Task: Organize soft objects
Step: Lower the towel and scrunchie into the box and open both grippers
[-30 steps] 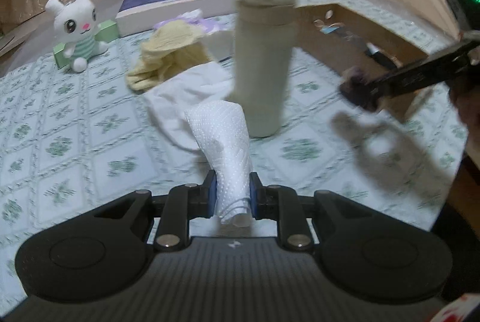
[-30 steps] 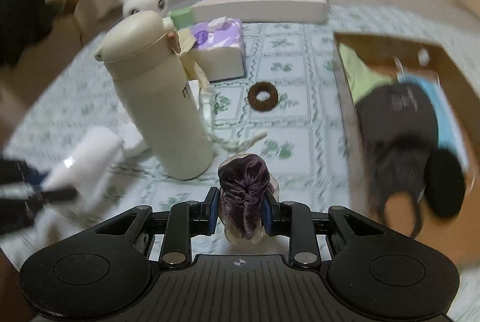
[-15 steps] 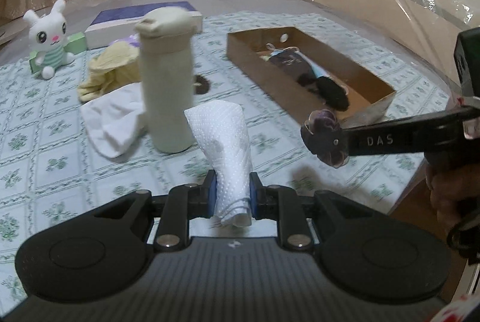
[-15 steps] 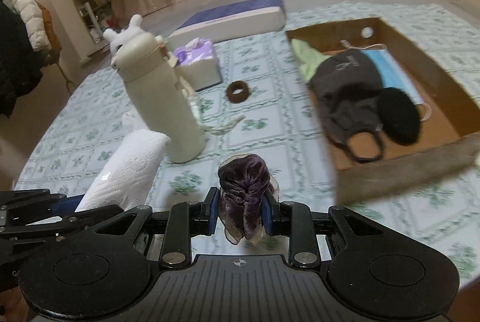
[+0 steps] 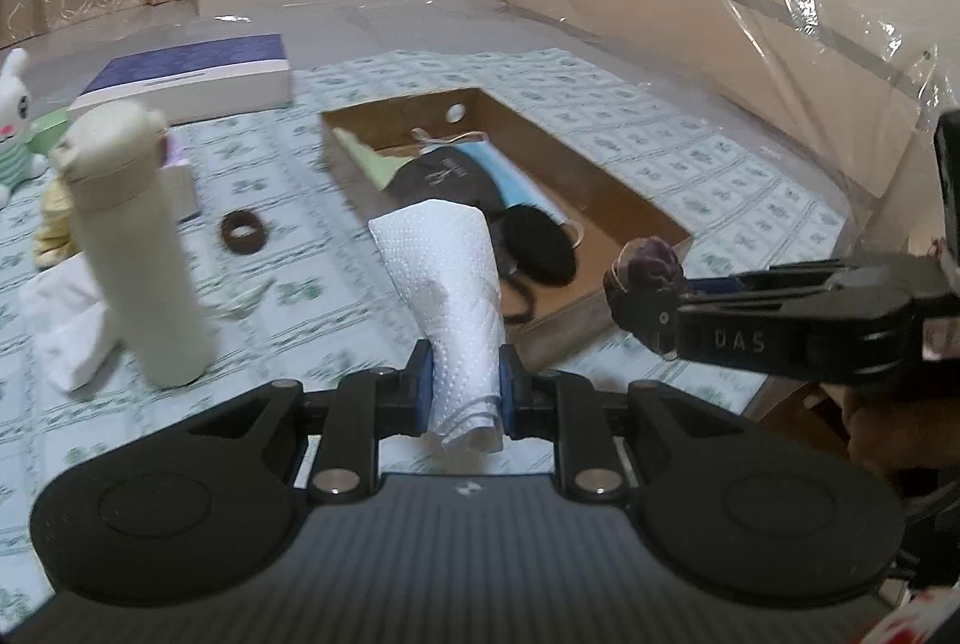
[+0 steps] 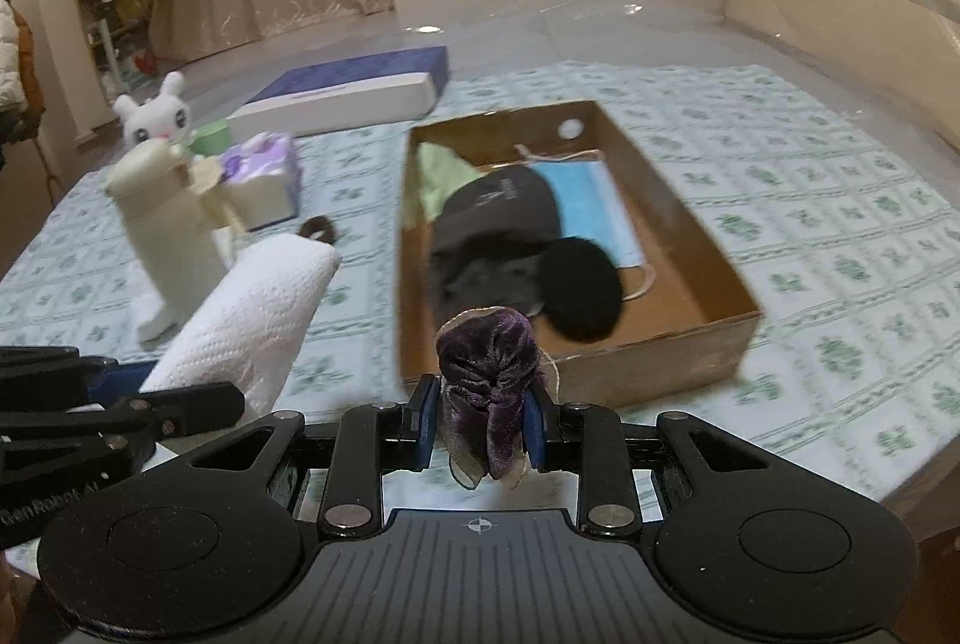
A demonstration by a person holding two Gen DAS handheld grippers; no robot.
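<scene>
My left gripper (image 5: 465,392) is shut on a folded white paper towel (image 5: 447,278), held above the table in front of the cardboard box (image 5: 636,200). My right gripper (image 6: 480,416) is shut on a purple velvet scrunchie (image 6: 487,362), held near the box's near edge (image 6: 654,362). The box holds a dark cap (image 6: 498,212), a blue face mask (image 6: 591,206), a black round pad (image 6: 579,287) and a green cloth (image 6: 438,176). The right gripper with the scrunchie (image 5: 648,272) shows at the right of the left wrist view. The towel (image 6: 264,308) shows at the left of the right wrist view.
A cream bottle (image 5: 135,248) stands upright left of the box, on a white cloth (image 5: 66,320). A brown hair tie (image 5: 243,233), a tissue pack (image 6: 264,176), a yellow cloth (image 5: 51,230), a bunny toy (image 6: 159,113) and a flat blue-white box (image 6: 348,95) lie beyond.
Both grippers have swung right toward the cardboard box, each still holding its object. The bottle has shifted to the left of both views.
</scene>
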